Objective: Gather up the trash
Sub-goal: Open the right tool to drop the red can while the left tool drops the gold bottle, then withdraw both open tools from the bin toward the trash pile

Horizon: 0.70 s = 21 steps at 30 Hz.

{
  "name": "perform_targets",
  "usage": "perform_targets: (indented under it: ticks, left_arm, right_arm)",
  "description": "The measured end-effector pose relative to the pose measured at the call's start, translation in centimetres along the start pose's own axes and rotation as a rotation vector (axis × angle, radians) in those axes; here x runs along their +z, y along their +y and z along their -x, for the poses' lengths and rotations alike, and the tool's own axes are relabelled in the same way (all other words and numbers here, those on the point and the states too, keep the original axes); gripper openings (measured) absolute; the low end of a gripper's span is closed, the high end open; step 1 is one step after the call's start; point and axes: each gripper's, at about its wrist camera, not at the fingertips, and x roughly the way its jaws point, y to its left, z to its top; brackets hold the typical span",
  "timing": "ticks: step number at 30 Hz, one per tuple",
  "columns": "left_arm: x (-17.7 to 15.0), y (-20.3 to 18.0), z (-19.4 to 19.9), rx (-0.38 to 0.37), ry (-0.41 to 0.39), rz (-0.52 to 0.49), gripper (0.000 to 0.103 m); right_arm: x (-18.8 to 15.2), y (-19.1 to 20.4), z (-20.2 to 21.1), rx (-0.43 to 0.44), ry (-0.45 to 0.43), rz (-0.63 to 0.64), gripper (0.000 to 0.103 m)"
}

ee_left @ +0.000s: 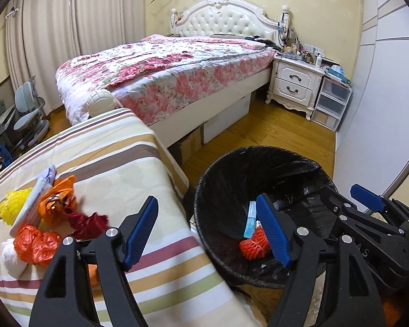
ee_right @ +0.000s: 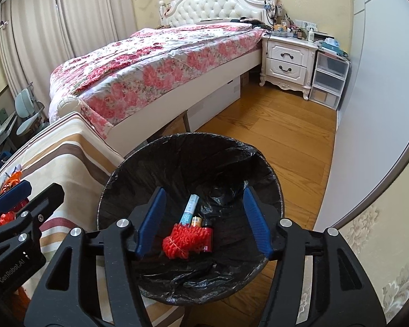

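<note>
Both grippers wide, nothing held. Right gripper [ee_right: 204, 220] over the bin [ee_right: 128, 174]; red net [ee_right: 181, 241] and blue tube [ee_right: 189, 209] inside. Left gripper [ee_left: 207, 231] straddles the bin rim; trash pile [ee_left: 41, 218] at 9 o'clock on striped cloth [ee_left: 117, 163].

Both views are fisheye cameras mounted on the grippers, looking forward and downward along the fingers. The left wrist view sits above the edge of the striped cloth [ee_left: 117, 163], with the bin [ee_left: 231, 179] at lower right, close. The right wrist view sits directly over the bin [ee_right: 193, 147], looking into it at close range. Both views share the bin, the striped cloth, the bed [ee_left: 177, 62] and the nightstand [ee_left: 294, 84] beyond.
</note>
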Motion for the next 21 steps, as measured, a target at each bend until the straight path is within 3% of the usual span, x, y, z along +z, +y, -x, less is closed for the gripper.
perform_targets:
  ticks: [8, 21]
  left_arm:
    - [-1.7, 3.2, 2.1, 0.055, -0.001, 0.038, 0.072]
    - [-5.1, 9.6, 6.4, 0.180, -0.015, 0.110, 0.072]
  right_arm:
    - [-1.0, 2.5, 0.9, 0.047, 0.019, 0.028, 0.066]
    - [-3.4, 9.9, 2.5, 0.156, 0.053, 0.157, 0.066]
